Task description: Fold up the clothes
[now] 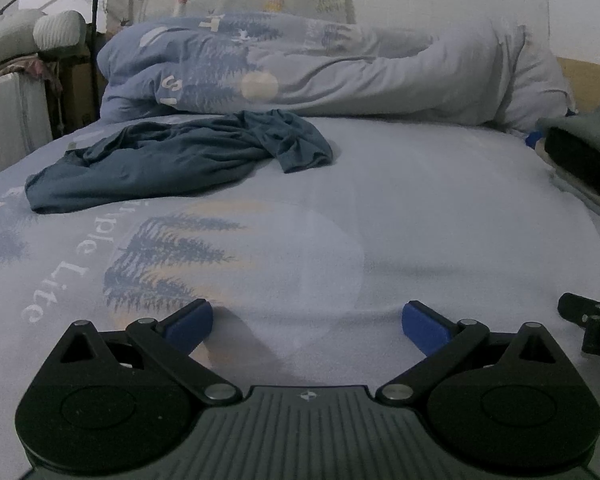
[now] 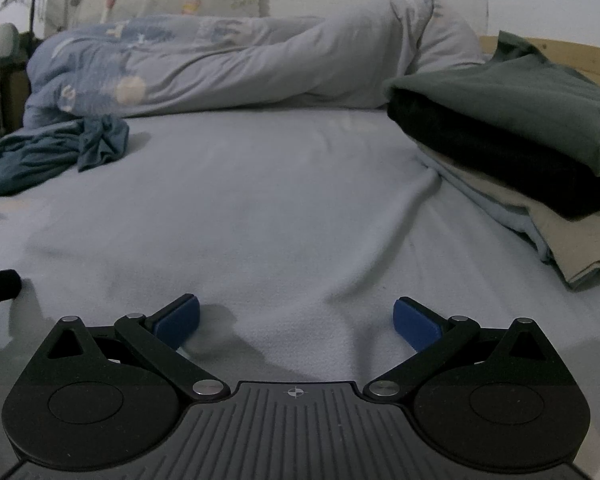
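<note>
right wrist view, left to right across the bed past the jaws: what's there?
Crumpled blue garment → bare bedsheet → folded clothes stack. A rolled duvet runs behind all three, so I left it out of the order. Both grippers are open and empty.

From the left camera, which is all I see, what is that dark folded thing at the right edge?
Observer: It is a stack of folded clothes; a grey-green folded garment lies on top.
Operator: What is under it?
Observer: A black folded garment, then a beige folded piece and a pale blue one.
Operator: And the black part poking in at lower right?
Observer: That is the right gripper, open, holding nothing, low over the pale blue bed sheet.
</note>
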A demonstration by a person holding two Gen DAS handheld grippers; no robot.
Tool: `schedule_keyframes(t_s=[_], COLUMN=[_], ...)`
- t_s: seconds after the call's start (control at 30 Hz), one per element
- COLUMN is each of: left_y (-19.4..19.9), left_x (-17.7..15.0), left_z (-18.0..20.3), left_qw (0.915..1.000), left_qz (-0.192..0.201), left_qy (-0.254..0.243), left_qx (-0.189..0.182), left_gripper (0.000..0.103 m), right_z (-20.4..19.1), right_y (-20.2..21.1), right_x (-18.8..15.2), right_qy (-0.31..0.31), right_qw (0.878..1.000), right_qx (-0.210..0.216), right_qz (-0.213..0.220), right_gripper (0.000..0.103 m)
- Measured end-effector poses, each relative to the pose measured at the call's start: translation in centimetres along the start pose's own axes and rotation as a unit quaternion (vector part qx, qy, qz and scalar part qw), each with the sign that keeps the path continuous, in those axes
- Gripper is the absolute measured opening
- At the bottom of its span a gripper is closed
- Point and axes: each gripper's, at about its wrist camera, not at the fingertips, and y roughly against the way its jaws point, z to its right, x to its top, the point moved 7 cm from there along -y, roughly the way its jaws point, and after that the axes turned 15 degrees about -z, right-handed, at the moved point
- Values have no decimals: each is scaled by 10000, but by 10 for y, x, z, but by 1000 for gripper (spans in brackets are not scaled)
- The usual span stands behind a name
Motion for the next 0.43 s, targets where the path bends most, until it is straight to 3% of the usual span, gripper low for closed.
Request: schedule_keyframes(t_s=[0.43], left_y=[-1], left_x=[-1], left_z=[4], left_qw=[10000], left_qz=[14], left_qy=[9], left_qx=[52], left_gripper=[103], right_z=[0], right_y=[-1], right_x=[-1], right_qy=[-23], right_qw=[10000], right_qx=[26], right_qz=[24], right_gripper=[103])
